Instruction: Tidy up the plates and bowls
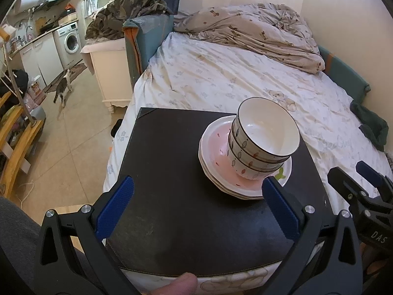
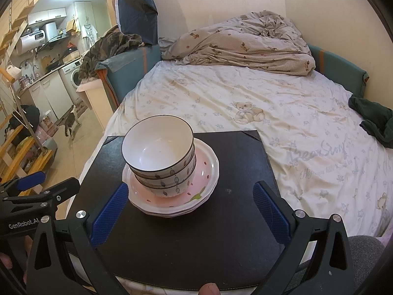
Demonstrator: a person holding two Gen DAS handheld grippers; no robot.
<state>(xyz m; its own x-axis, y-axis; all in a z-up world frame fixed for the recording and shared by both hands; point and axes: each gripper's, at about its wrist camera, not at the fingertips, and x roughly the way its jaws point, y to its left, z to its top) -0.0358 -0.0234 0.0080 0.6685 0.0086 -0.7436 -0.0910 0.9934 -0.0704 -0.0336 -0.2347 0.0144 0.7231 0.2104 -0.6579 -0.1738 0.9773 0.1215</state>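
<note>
A stack of bowls [image 1: 264, 142] sits on a stack of plates [image 1: 216, 169], and both sit on a black board [image 1: 172, 162] that lies on the bed [image 1: 221, 73]. There are three bowls, one inside the other, white with little leaf and fish drawings and a dark rim. Under them the top plate is pink in the middle with a white wavy edge, and it looks like three plates in all, though only their edges show. The left claw [image 1: 197, 205] is wide open and holds nothing. In its own view the dishes are in front of it and a bit to the right, and its right finger [image 1: 280, 209] is just beside the near edge of the plates; I cannot tell if it touches. The right claw [image 2: 190, 211] is wide open too and holds nothing. In its view the bowls [image 2: 159, 152] and plates [image 2: 203, 172] are in front and a bit to the left, with its left finger [image 2: 110, 211] just beside the plate edge. The dishes are between the two claws, closer to the far side of the board [image 2: 221, 233]. A rumpled blanket [image 1: 250, 32] lies at the far end of the bed, and a dark green cloth [image 2: 373, 118] lies near the bed's right edge. One cat [image 1: 62, 88] stands on the floor [image 1: 73, 135] near a washing machine [image 1: 70, 40].
</note>
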